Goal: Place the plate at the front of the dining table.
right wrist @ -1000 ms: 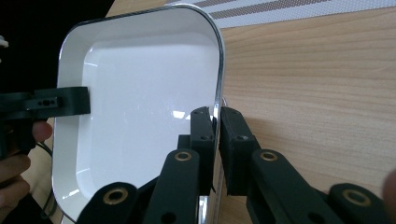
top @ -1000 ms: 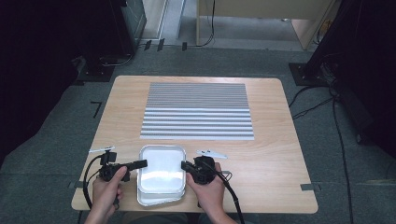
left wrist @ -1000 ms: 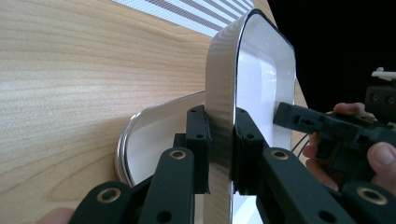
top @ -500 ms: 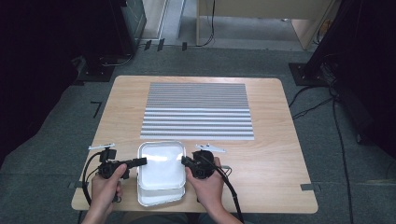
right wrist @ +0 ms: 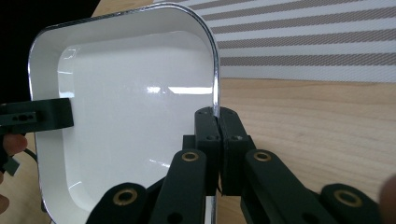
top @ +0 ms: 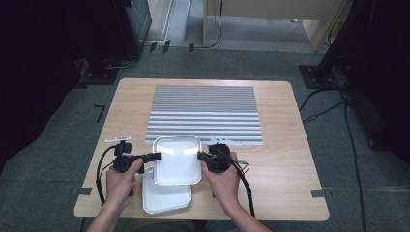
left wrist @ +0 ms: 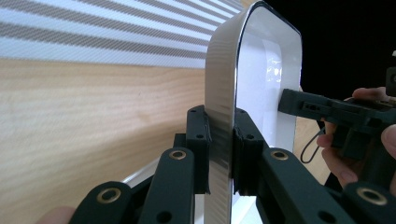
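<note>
Lifted off the lower tray, upper tray now sits farther forward.

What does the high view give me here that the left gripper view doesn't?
High view: a second white tray lying flat on the table below the lifted one, plus both forearms and the whole striped mat.
Left gripper view: close up, the left tool pinching the lifted tray's rim, pads on either side.
Both: the lifted white tray, held at opposite edges by the left tool and the right tool, over the wooden table beside the mat.
</note>
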`<state>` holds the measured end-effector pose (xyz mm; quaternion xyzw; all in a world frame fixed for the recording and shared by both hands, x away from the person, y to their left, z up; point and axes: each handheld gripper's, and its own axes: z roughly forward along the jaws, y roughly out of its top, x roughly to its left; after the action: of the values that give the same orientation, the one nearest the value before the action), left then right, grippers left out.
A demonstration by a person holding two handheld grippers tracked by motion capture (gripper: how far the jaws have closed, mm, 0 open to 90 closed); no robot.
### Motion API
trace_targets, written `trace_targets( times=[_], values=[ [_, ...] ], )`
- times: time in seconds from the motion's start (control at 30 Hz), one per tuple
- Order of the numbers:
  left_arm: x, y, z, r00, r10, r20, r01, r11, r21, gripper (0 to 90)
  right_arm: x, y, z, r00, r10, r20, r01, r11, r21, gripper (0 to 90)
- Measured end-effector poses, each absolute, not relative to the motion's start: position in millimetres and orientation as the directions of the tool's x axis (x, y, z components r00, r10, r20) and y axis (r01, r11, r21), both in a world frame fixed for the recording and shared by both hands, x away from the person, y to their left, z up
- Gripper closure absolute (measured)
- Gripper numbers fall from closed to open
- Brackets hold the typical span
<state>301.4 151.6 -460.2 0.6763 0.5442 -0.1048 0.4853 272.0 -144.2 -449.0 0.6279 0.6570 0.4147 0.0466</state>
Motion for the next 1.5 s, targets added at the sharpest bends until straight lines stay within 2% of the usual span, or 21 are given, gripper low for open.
trace_targets(
  times=[0.23,0.5,0.77,1.13,1.5],
  values=[
    [310,131,-459,0.4,0.674,-0.621,0.814,0.05,0.579,79.7,285,-159,-448,-0.183,0.874,0.45,0.795,-0.138,0.591,90.0],
    [309,114,-461,0.42,0.766,-0.487,0.746,0.015,0.666,71.9,294,-169,-451,-0.152,0.88,0.449,0.807,-0.152,0.571,90.0],
    [305,99,-455,0.447,0.832,-0.329,0.667,-0.065,0.742,72.8,305,-174,-453,-0.128,0.877,0.463,0.82,-0.169,0.547,90.0],
    [323,79,-450,0.444,0.856,-0.264,0.636,-0.093,0.766,79.1,322,-181,-443,-0.111,0.89,0.442,0.806,-0.179,0.563,90.0],
    [350,63,-458,0.425,0.873,-0.238,0.618,-0.088,0.781,80.9,348,-191,-445,-0.09,0.899,0.429,0.795,-0.195,0.574,90.0]
  ],
)
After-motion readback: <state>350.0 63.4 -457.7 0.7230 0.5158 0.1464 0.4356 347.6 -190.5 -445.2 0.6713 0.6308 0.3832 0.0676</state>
